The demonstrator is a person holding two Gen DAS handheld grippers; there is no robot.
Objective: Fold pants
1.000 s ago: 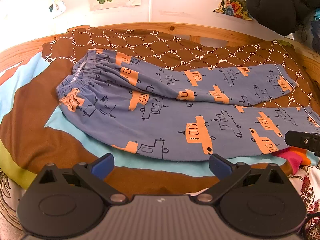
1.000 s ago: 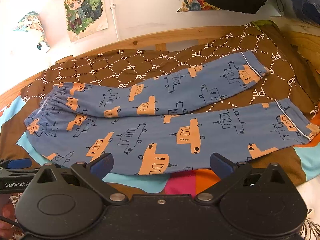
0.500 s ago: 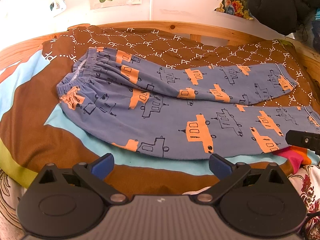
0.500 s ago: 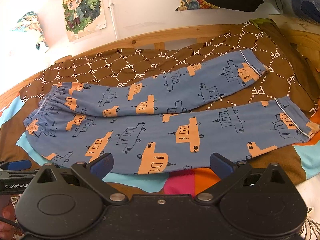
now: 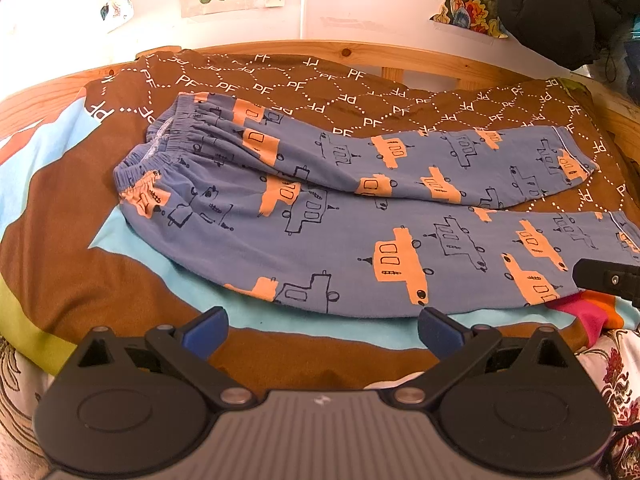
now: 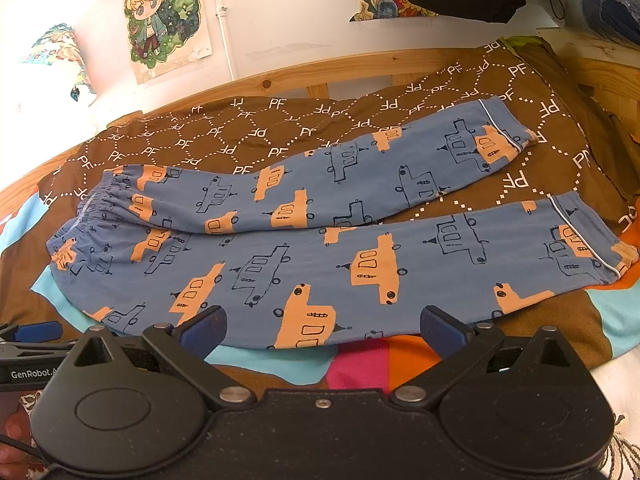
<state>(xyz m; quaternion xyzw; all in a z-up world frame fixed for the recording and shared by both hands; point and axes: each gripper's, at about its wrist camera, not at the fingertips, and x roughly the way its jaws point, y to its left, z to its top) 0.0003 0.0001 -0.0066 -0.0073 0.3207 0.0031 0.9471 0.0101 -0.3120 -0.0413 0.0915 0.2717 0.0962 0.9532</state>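
Left wrist view shows the blue pants printed with orange and outlined cars lying flat and unfolded on a brown patterned bedspread, waistband to the left, both legs stretching right. The left gripper hovers short of the pants' near edge, blue-tipped fingers spread wide and empty. The right gripper likewise gapes, possibly just over the fabric's hem.

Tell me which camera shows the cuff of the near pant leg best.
The right wrist view: the near cuff, with its white piping, lies fully visible on the blanket. In the left wrist view that cuff runs off the right edge, partly hidden behind the right hand-held gripper's tip.
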